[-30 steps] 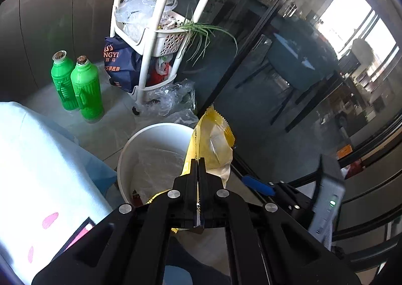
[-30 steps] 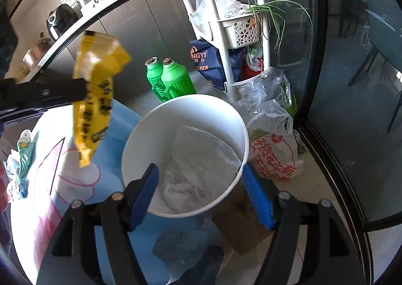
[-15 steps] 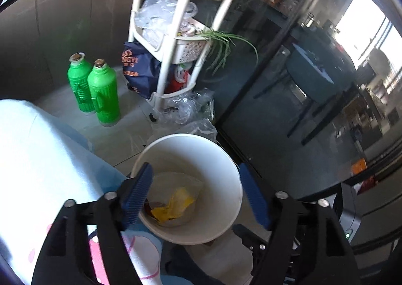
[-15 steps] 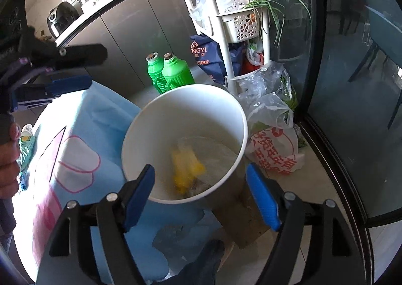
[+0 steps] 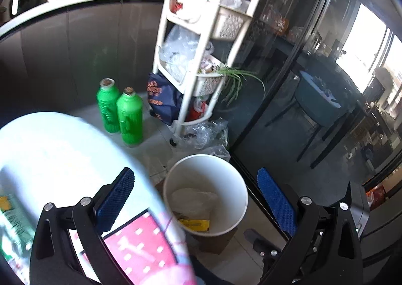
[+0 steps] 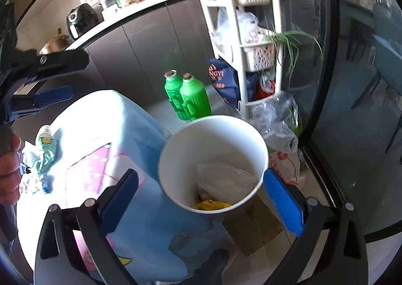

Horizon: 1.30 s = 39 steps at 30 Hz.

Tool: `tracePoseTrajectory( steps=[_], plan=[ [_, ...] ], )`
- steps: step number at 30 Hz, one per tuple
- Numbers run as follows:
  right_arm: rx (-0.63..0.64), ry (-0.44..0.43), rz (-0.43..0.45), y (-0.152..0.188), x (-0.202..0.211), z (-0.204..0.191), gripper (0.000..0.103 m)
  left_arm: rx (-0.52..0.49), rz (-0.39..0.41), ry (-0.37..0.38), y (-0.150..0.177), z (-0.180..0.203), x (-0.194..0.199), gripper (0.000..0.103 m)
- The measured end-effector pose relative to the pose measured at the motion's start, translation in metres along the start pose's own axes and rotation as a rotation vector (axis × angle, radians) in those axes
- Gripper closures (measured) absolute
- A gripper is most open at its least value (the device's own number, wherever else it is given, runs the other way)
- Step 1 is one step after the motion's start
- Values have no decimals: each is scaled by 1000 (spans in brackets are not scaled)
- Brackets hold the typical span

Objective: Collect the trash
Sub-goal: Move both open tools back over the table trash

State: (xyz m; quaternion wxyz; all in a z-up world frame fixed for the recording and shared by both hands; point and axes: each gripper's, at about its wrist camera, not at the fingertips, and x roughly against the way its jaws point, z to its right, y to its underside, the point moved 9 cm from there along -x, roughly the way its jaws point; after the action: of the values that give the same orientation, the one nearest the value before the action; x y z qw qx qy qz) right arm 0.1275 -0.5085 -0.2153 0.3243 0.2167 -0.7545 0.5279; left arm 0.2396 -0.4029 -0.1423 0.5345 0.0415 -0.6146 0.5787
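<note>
A pale tiled floor (image 5: 160, 139) is carrying a white round plastic bin (image 6: 176, 159), which is sitting on a flat brown cardboard piece (image 6: 253, 232). Behind the bin, two green ribbed plastic bottles (image 6: 191, 101) are standing upright, touching each other. A blue cloth-covered table (image 6: 100, 119) is standing just left of the bin, bearing crumpled green-and-white wrappers (image 6: 45, 151) at its far left side. A white tiered plastic rack (image 5: 186, 98) is standing behind the bin, with clear crumpled plastic bags (image 5: 206, 131) lying at its foot.
</note>
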Motion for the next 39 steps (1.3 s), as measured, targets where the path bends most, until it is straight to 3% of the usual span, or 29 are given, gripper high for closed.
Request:
tracePoseTrajectory(
  steps=[5, 21, 28, 39],
  plan=[
    [51, -11, 30, -7, 29, -34, 3, 9, 38, -78, 16, -23, 52, 8],
    [215, -98, 89, -7, 99, -153, 3, 195, 95, -250, 110, -130, 196, 8],
    [281, -151, 54, 5, 94, -206, 3, 281, 93, -350, 151, -193, 240, 8],
    [411, -276, -90, 43, 44, -305, 3, 355, 67, -369, 195, -253, 268, 8]
  ],
)
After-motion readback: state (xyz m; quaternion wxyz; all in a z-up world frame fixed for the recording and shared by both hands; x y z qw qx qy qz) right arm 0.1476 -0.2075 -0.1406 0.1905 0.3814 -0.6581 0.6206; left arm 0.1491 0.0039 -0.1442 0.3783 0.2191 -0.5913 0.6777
